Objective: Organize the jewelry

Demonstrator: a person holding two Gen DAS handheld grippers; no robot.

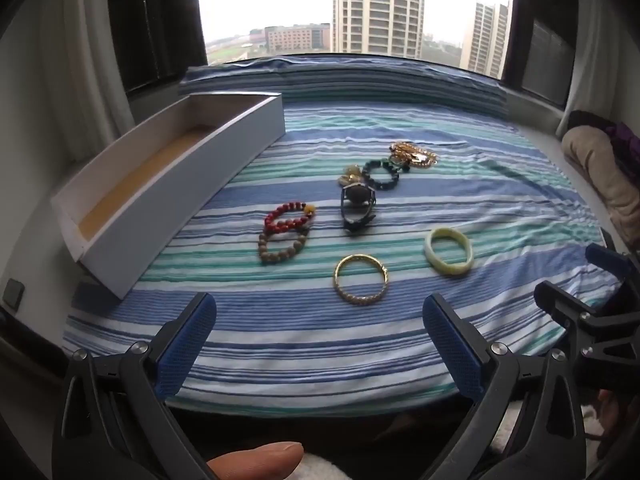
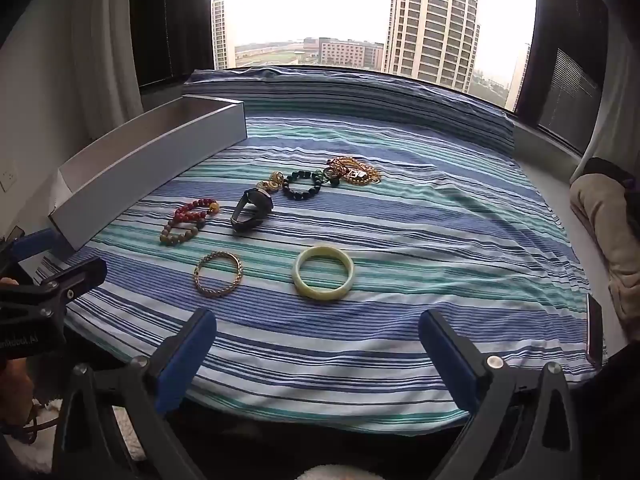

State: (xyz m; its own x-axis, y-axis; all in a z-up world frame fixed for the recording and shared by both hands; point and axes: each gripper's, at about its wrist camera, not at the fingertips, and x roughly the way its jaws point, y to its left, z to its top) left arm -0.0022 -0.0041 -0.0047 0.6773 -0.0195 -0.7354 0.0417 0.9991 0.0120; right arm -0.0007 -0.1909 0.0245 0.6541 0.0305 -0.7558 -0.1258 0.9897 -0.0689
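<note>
We hold both grippers, left gripper (image 1: 320, 336) and right gripper (image 2: 318, 344), with fingers released and empty, low at the near edge of the striped bedsheet (image 1: 460, 340), probably staging a first pick. The jewelry lies loose mid-sheet: gold bangle (image 1: 361, 279) nearest at 12 o'clock, jade bangle (image 2: 323, 272), watch (image 1: 357, 207), bead bracelets (image 1: 286, 232). The left view alone shows the white box (image 1: 168, 196), at 10 o'clock, has a bare tan floor.

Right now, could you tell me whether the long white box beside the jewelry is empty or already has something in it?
Empty, as far as it shows: the left wrist view looks into the white box and sees only its bare tan floor.
</note>
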